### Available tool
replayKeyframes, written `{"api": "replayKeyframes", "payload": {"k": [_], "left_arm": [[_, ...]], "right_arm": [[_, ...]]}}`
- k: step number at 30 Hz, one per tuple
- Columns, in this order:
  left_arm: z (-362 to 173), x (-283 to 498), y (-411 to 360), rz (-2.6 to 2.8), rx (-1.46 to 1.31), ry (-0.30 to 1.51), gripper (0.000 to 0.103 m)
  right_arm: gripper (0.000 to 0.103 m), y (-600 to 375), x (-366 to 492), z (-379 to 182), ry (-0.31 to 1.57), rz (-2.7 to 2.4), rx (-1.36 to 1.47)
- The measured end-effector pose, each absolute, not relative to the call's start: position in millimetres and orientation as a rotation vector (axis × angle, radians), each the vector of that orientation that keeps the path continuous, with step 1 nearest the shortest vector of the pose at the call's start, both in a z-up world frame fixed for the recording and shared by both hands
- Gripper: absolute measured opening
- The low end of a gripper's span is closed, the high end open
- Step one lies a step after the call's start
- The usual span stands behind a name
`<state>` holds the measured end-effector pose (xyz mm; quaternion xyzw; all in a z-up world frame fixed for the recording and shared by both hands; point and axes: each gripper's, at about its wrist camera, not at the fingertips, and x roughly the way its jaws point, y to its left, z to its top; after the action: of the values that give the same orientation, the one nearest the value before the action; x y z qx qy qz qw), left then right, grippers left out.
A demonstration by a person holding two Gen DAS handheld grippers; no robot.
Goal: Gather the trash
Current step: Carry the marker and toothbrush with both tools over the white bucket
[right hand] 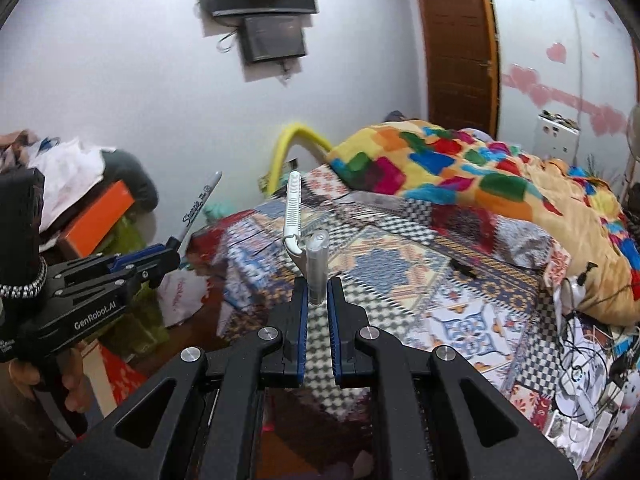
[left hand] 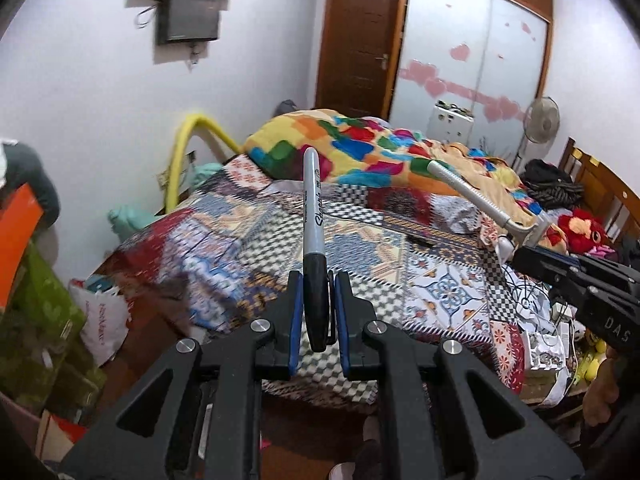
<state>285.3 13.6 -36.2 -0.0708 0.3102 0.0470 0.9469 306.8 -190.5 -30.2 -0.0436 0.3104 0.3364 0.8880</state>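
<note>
- A bedroom: a bed under a patchwork cover, a bright block-patterned blanket heaped at its far end, white wall and wooden door behind.
- The left gripper pinches a black-capped marker, pointing up over the bed.
- The right gripper clamps a white disposable razor by its handle, also above the cover.
- A small black object lies on the cover.
</note>
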Motion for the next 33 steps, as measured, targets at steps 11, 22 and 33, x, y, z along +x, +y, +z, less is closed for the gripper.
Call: {"api": "replayKeyframes", "payload": {"k": [11,22,33], "left_arm": [[-69,217,82,0.239,-0.212,0.694,0.014],[-144,177,129,0.318,-0.319,0.827,0.014],[-242,165,165,0.355,-0.431,1.022,0.014]], "right_arm": [[0.009,-124,268,-61,0.722,0.84,-0.151],[0.009,-71,243,-99,0.815,0.904,-0.253],[0.009,-19,238,-167,0.979,0.909,-0.358]]}}
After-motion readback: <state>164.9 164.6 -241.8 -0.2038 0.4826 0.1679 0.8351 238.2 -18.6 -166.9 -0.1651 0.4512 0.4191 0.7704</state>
